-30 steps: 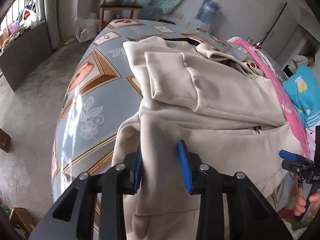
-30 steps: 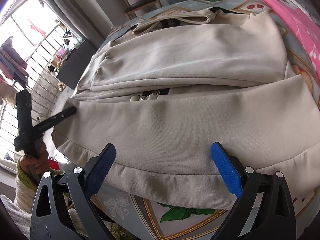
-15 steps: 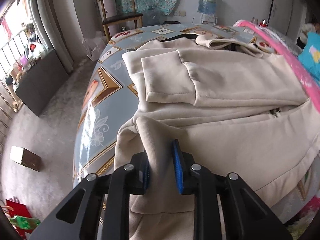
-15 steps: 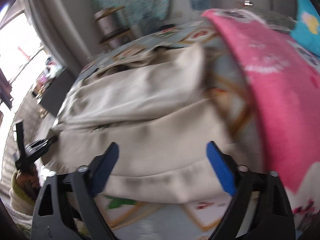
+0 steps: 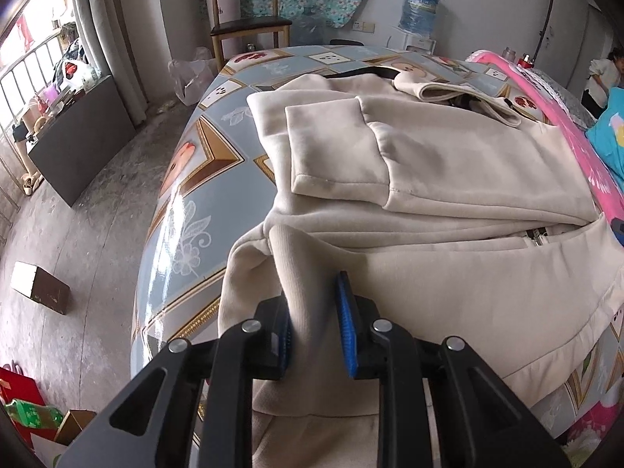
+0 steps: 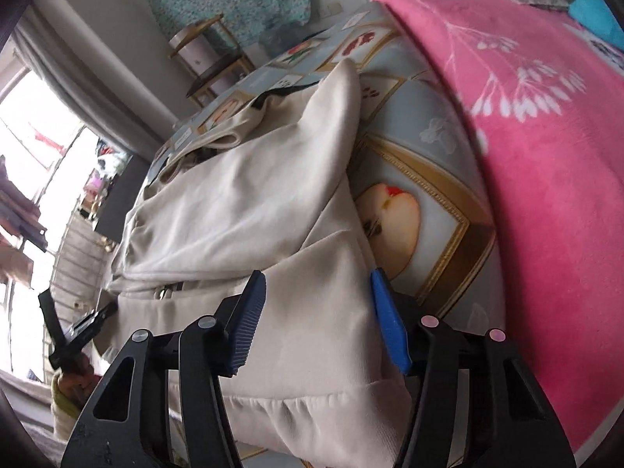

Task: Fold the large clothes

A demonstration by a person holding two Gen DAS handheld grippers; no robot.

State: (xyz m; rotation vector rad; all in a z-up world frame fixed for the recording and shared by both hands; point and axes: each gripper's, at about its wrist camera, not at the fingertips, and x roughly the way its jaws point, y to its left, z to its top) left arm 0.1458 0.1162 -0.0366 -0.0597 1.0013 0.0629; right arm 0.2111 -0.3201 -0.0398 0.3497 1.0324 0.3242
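A cream zip-up sweatshirt (image 5: pixel 448 179) lies on a table with a blue patterned cloth (image 5: pixel 202 202), one sleeve folded across its chest. My left gripper (image 5: pixel 314 323) is shut on a ridge of fabric at the sweatshirt's near left corner. In the right wrist view the sweatshirt (image 6: pixel 241 202) fills the middle. My right gripper (image 6: pixel 319 323) is open, its blue pads straddling the garment's near right corner just above the hem. The left gripper (image 6: pixel 78 331) also shows at the far left of that view.
A pink floral blanket (image 6: pixel 526 148) lies along the right of the sweatshirt. A wooden chair (image 5: pixel 249 19) and a water bottle (image 5: pixel 419 11) stand beyond the table. A dark panel (image 5: pixel 82 140) and a small box (image 5: pixel 39 288) sit on the floor to the left.
My left gripper has closed on the sweatshirt's left corner fabric. My right gripper has swung rightwards to the garment's right corner and narrowed its opening.
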